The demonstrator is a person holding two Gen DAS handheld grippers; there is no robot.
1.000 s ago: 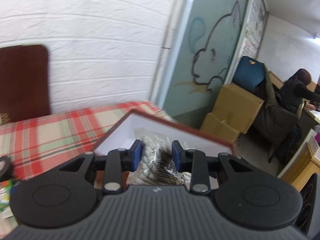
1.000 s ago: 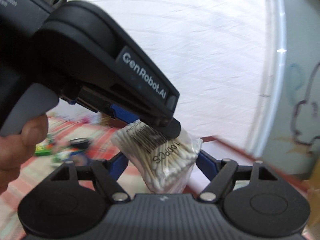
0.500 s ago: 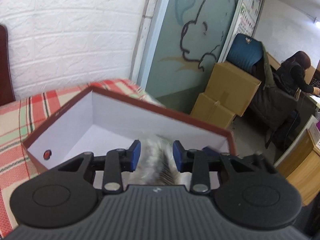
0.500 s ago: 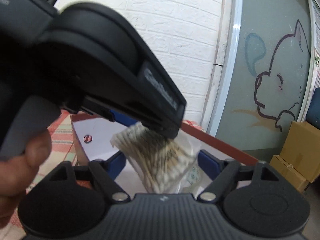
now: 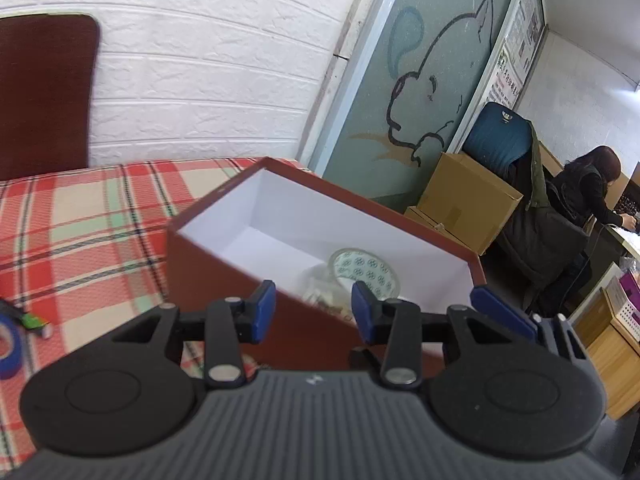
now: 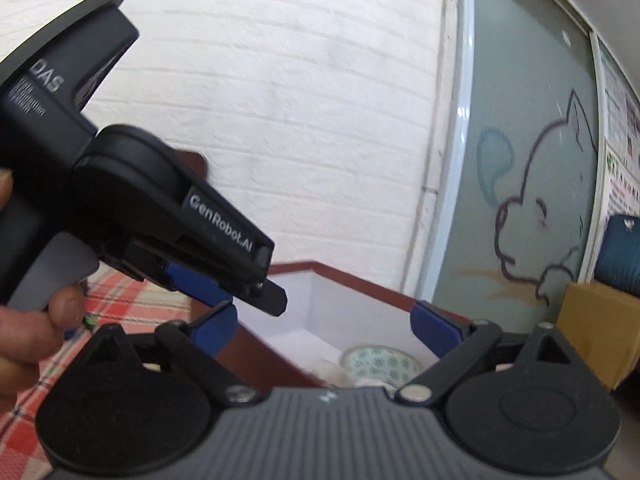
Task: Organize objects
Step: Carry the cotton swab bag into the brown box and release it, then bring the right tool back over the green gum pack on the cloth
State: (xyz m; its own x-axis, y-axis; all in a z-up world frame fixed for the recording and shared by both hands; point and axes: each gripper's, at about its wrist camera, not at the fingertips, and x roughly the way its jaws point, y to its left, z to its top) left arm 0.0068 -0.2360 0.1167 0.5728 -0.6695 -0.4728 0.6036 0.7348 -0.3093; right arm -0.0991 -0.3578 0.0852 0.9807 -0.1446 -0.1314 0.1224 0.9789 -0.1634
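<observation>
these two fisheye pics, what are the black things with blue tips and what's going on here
They are handheld tools, not a robot: a person holds one two-finger gripper in each hand, each with a camera looking along its fingers. One picture is from the left gripper, the other from the right gripper, which also sees the left tool from the side. Both have their blue-padded fingers spread and hold nothing. Ahead is an open red-brown cardboard box with a white inside on a red plaid tablecloth. In the box lie a round patterned tin and a clear bag of cotton swabs.

Cardboard boxes, blue chair, perhaps a coat.
</observation>
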